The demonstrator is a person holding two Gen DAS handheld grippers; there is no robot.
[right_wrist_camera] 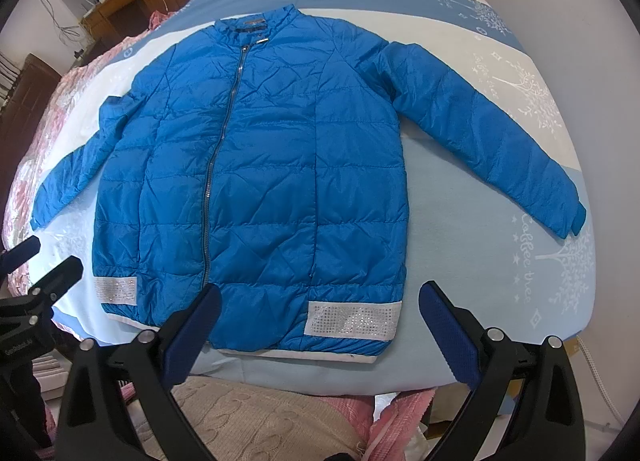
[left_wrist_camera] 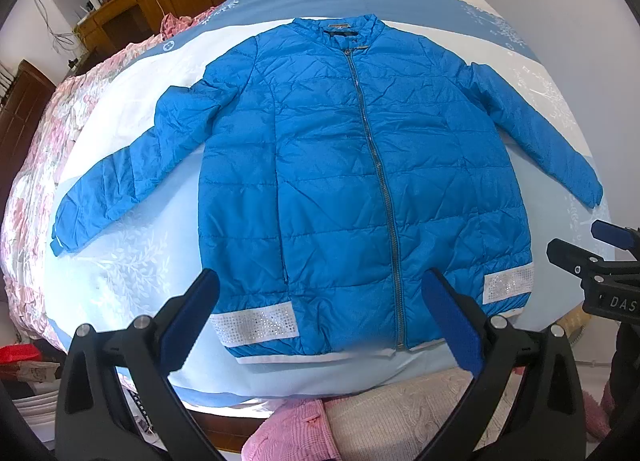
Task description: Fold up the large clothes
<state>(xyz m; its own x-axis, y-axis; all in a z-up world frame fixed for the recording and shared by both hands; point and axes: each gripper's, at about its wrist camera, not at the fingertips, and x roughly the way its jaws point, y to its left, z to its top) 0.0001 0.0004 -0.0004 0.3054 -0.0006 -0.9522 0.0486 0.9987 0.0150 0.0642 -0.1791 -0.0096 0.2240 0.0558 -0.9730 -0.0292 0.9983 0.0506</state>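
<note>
A blue quilted jacket (left_wrist_camera: 340,165) (right_wrist_camera: 256,165) lies flat on the bed, front up, zipped, collar at the far end and both sleeves spread out to the sides. White sparkly bands mark the hem corners. My left gripper (left_wrist_camera: 320,285) hangs open above the hem, left of the zip, with nothing between its blue pads. My right gripper (right_wrist_camera: 320,293) hangs open above the hem's right part, also holding nothing. Each gripper shows at the edge of the other's view: the right gripper (left_wrist_camera: 600,245) and the left gripper (right_wrist_camera: 36,261).
The bed (right_wrist_camera: 500,261) has a pale blue and white sheet with tree prints. A pink floral quilt (left_wrist_camera: 36,149) lies along its left side. Pink and beige folded cloths (left_wrist_camera: 360,421) sit below the near edge. A wooden desk (left_wrist_camera: 120,9) and cabinets stand at the far left.
</note>
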